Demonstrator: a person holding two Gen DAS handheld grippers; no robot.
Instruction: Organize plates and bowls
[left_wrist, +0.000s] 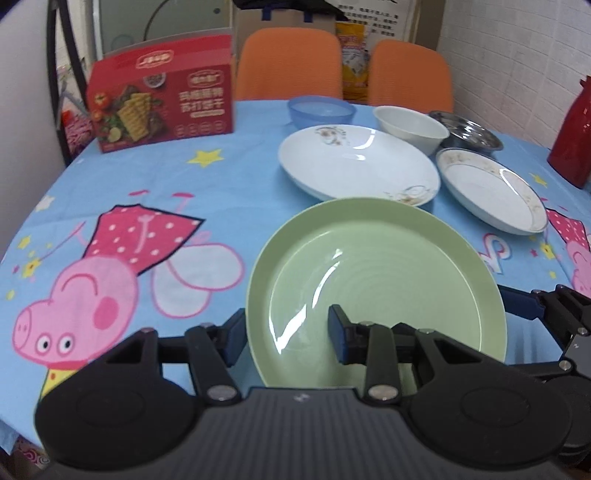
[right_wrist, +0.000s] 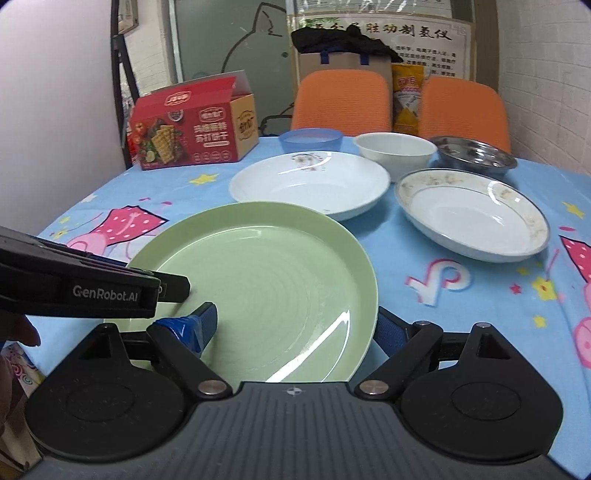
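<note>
Plates and bowls sit before us on the cartoon-pig tablecloth (left_wrist: 155, 184), and we have the green plate (left_wrist: 373, 277) in both tongs. Our left gripper (left_wrist: 288, 332) is closed on the plate's near-left rim, one pad outside the edge and one on the inside face. Our right gripper (right_wrist: 299, 328) straddles the near-right part of the same plate, its blue-taped finger (right_wrist: 195, 326) lying on the inner face and the other finger outside the right rim; its jaws stand about half open, and we cannot tell whether the pads truly press. In the right wrist view the left tool's side reads "GenRobot.AI". Just beyond the green plate lies a large white plate with a floral print (left_wrist: 354, 162), and to its right a smaller white plate with a patterned rim (left_wrist: 491, 190). Behind them stand a blue plastic bowl (left_wrist: 321, 110), a white bowl (left_wrist: 410, 127) and a steel dish (left_wrist: 469, 131). At far left is a red cracker box (left_wrist: 162, 103) with Chinese writing we cannot read clearly. Two orange chairs (left_wrist: 288, 62) stand beyond the table, and a red flask (left_wrist: 574, 136) stands at the right edge.
</note>
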